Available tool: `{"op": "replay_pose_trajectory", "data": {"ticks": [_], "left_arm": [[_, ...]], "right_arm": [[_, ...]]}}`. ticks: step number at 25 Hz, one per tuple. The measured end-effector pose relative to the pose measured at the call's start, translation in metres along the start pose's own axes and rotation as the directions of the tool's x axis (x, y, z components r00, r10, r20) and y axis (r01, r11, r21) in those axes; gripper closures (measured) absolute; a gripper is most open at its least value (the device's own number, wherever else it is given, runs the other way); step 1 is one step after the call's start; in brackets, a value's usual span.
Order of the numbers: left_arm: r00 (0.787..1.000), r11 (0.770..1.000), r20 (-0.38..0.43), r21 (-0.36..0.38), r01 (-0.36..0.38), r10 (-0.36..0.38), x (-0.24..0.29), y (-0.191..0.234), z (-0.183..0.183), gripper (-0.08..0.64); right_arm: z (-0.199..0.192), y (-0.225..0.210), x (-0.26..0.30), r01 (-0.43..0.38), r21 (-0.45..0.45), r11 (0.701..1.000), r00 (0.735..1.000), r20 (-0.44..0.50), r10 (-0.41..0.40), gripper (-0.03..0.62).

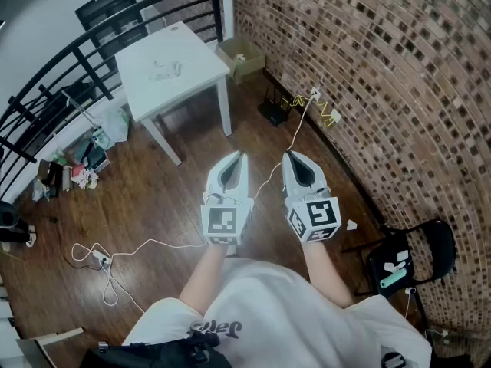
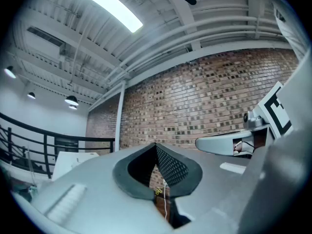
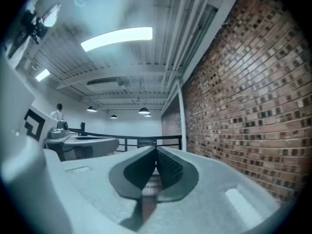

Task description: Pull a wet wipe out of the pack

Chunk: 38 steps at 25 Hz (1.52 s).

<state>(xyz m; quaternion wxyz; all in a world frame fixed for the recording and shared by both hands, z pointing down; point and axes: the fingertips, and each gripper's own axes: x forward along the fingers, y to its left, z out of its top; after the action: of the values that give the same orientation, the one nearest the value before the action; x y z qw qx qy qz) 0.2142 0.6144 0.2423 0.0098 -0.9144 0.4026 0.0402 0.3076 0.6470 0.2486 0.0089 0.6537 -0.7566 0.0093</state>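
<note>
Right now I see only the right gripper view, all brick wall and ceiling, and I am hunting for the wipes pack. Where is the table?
Observer: The white table stands ahead of you and off to the left, beside the black railing.
Operator: Is anything lying on it?
Observer: A small pale thing lies near the middle of the top. It is too small to tell whether it is the pack.
Operator: Is the other gripper holding something?
Observer: No. The left gripper is shut with nothing between its jaws.
</note>
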Motion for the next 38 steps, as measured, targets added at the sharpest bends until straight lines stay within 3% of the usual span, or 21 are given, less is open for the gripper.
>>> {"op": "replay_pose_trajectory", "data": {"ticks": [8,15,24,29,33,38], "left_arm": [[0.99,0.99,-0.014,0.034,-0.138,0.139,-0.029,0.173,0.001,0.546],[0.96,0.961,-0.044,0.005,-0.275,0.275,-0.053,0.269,-0.015,0.547],[0.941,0.942,-0.072,-0.032,-0.333,0.33,-0.012,0.334,-0.04,0.546],[0.936,0.938,-0.065,0.011,-0.345,0.345,0.054,0.384,-0.04,0.546],[0.937,0.938,-0.03,0.024,-0.346,0.347,0.122,0.428,-0.028,0.546],[0.92,0.919,-0.015,0.037,-0.391,0.392,0.182,0.471,-0.023,0.546]], "right_arm": [[-0.006,0.139,0.128,-0.167,-0.013,0.986,0.986,-0.021,0.166,0.601],[-0.017,0.215,0.196,-0.305,-0.035,0.952,0.951,-0.07,0.302,0.601],[-0.032,0.218,0.293,-0.368,-0.016,0.93,0.926,-0.092,0.365,0.601],[-0.022,0.212,0.385,-0.412,0.062,0.909,0.908,-0.057,0.415,0.601],[0.012,0.196,0.455,-0.452,-0.005,0.892,0.892,0.004,0.452,0.601],[0.003,0.149,0.53,-0.417,0.051,0.907,0.908,-0.018,0.418,0.601]]}}
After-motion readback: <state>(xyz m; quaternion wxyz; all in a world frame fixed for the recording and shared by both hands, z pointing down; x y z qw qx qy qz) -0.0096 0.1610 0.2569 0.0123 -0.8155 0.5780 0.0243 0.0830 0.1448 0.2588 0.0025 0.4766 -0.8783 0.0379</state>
